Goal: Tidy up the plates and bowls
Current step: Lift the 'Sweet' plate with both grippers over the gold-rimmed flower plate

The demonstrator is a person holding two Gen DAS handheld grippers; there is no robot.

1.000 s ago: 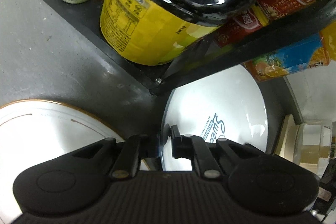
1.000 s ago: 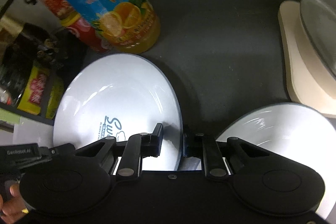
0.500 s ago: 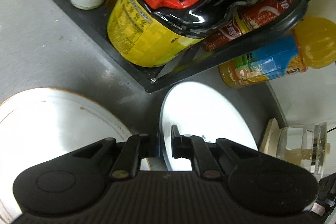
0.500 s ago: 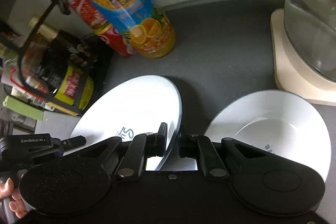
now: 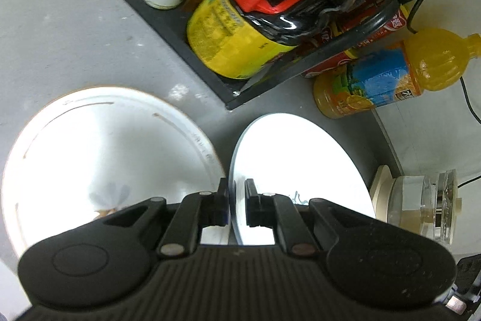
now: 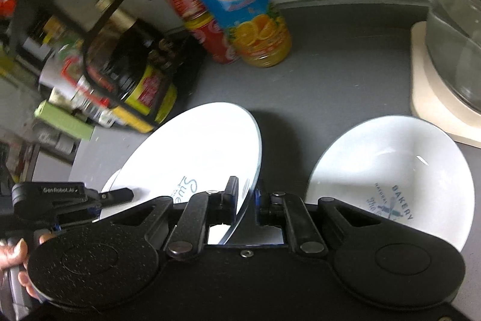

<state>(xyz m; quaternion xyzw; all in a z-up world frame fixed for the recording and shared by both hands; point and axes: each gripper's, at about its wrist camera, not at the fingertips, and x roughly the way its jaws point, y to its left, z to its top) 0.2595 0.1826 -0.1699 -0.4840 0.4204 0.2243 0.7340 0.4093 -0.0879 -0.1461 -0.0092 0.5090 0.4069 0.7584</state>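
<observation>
Blue-rimmed plate (image 6: 192,152): held clear of the counter (image 6: 336,74) by two opposite rim grips.
My right gripper (image 6: 245,194) clamps its right rim, my left gripper (image 5: 237,197) its left rim, so the load is shared and the plate cannot tip. Gold-rimmed plate (image 5: 99,146) lies to its left, a likely stacking base; white bowl (image 6: 390,170) rests at right, beside the juice bottle (image 6: 246,14).

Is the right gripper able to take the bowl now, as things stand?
Probably not: the right gripper is shut on the plate rim, which the left gripper also holds. The bowl lies unobstructed beside it.
</observation>
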